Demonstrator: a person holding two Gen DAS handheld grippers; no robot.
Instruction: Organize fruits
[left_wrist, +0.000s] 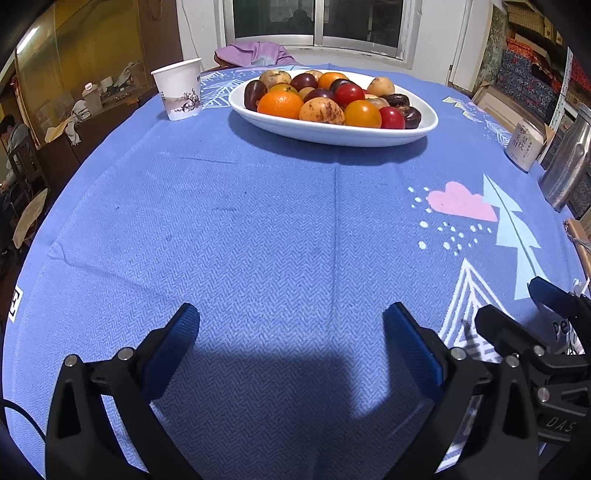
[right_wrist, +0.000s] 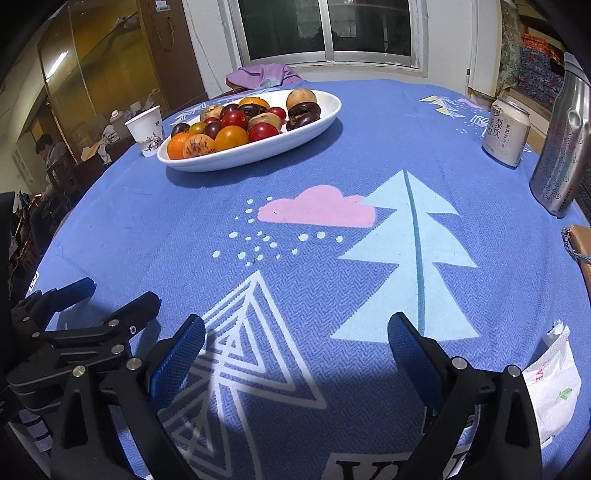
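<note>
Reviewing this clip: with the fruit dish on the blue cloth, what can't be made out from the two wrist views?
- Fruit low in the dish: hidden by the top layer and rim, both views, so no count.
- Cup: contents unseen; its rim sits above the cameras.
- Bottle: cut by the frame edge, both views.
- Can: print too small to read.
- White wrapper: partly behind the right claw.

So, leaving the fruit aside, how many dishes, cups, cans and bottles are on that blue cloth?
White dish: 1
Paper cup: 1
Drink can: 1
Steel bottle: 1
Total: 4
</note>
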